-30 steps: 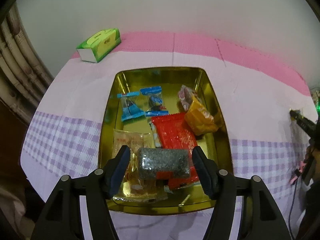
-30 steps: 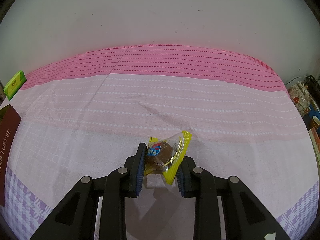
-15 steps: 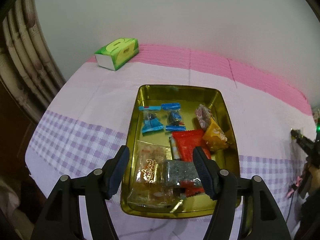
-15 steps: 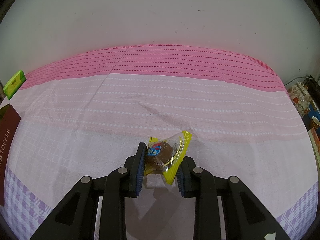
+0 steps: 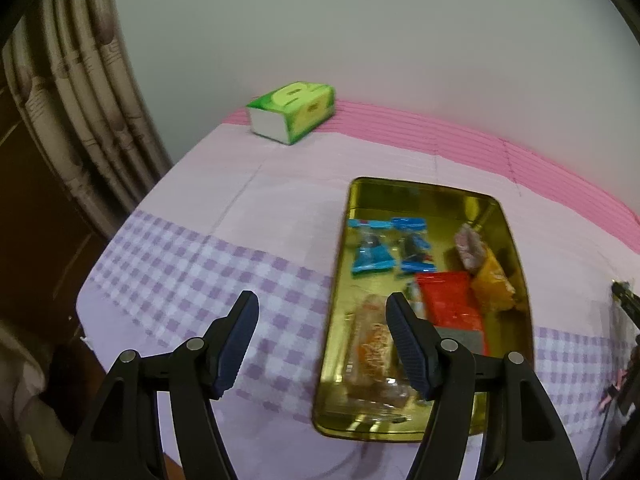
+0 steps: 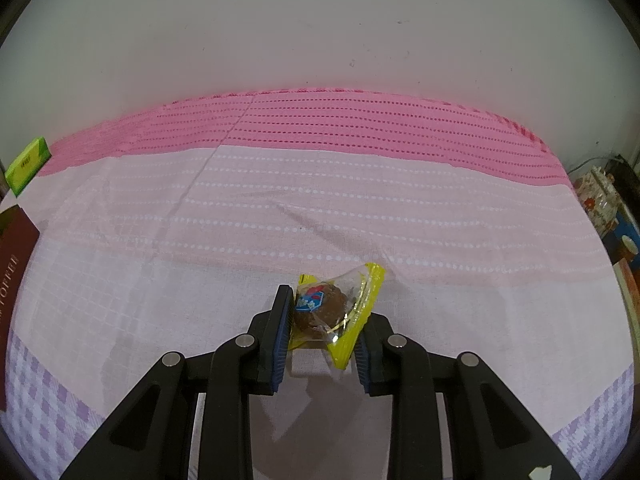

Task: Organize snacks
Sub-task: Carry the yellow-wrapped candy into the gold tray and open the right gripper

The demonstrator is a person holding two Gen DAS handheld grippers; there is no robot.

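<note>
A gold tray point(image 5: 516, 240) lies on the tablecloth in the left wrist view. It holds two blue packets point(image 5: 370, 248), a red packet point(image 5: 448, 300), an orange packet point(image 5: 494, 282), a clear packet of brown snacks point(image 5: 372, 344) and a grey packet point(image 5: 460, 338). My left gripper point(image 5: 320, 332) hangs open above the purple checked cloth, just left of the tray, with nothing between its fingers. My right gripper point(image 6: 322, 324) is shut on a yellow-edged clear packet with a brown snack point(image 6: 332, 306), just above the pink cloth.
A green tissue box point(image 5: 292, 112) stands at the far left by the wall. A curtain point(image 5: 80, 120) hangs past the table's left edge. A dark red toffee box point(image 6: 16, 264) sits at the left in the right wrist view. Cups and clutter point(image 6: 604, 200) lie beyond the right edge.
My left gripper has drawn back and swung left, off the tray and away from the grey packet, which stays in the tray. The right gripper and its packet have not moved.
</note>
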